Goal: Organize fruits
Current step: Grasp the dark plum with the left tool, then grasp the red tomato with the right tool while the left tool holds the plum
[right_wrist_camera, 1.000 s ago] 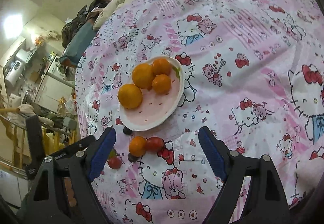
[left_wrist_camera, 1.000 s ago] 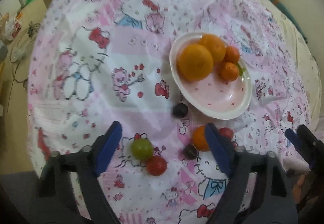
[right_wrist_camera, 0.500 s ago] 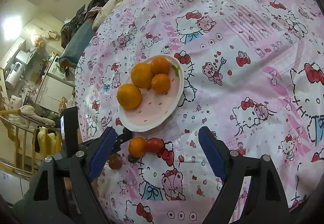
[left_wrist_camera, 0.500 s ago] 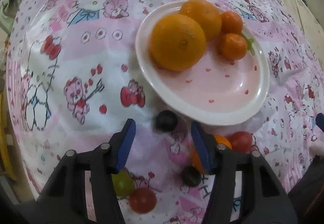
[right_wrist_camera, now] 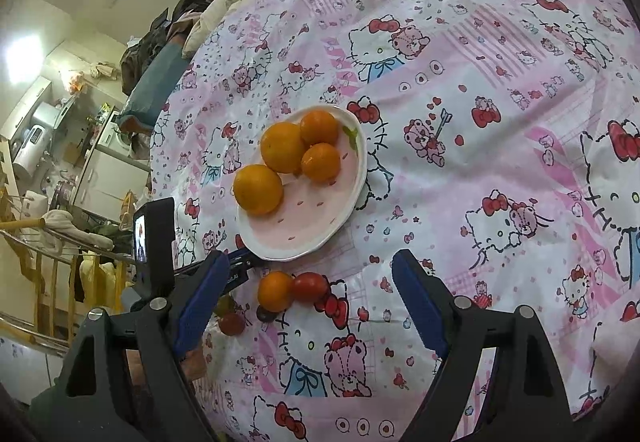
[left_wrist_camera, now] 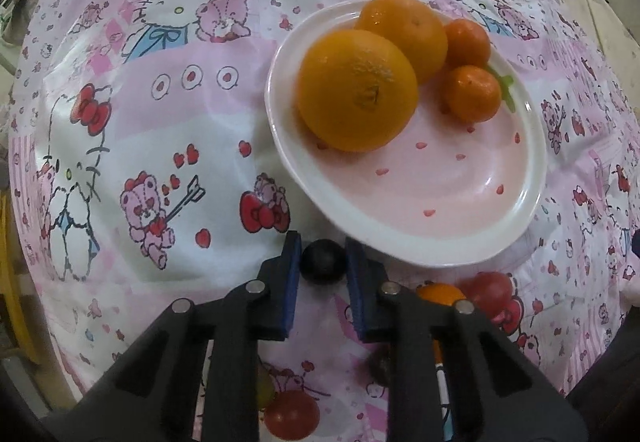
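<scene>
A white and pink plate (left_wrist_camera: 420, 246) holds two oranges (left_wrist_camera: 358, 90) and two small mandarins (left_wrist_camera: 474, 94); it also shows in the right wrist view (right_wrist_camera: 320, 238). My left gripper (left_wrist_camera: 323, 262) is shut on a dark plum (left_wrist_camera: 323, 261) on the cloth just in front of the plate rim. Loose on the cloth lie a small orange (right_wrist_camera: 274, 291), a red tomato (right_wrist_camera: 310, 286), another dark plum (right_wrist_camera: 264, 315) and a second red tomato (right_wrist_camera: 231, 324). My right gripper (right_wrist_camera: 308, 302) is open and empty, hovering above these loose fruits.
The fruits lie on a bed covered by a pink cartoon-print sheet (right_wrist_camera: 480, 122). The bed edge drops off at the left, with room clutter and furniture (right_wrist_camera: 60, 162) beyond. The left gripper's body (right_wrist_camera: 154, 242) stands at the plate's near-left side.
My left gripper moved forward and down to the dark plum by the plate and closed its jaws on it. The right gripper stayed open and nearly still.
</scene>
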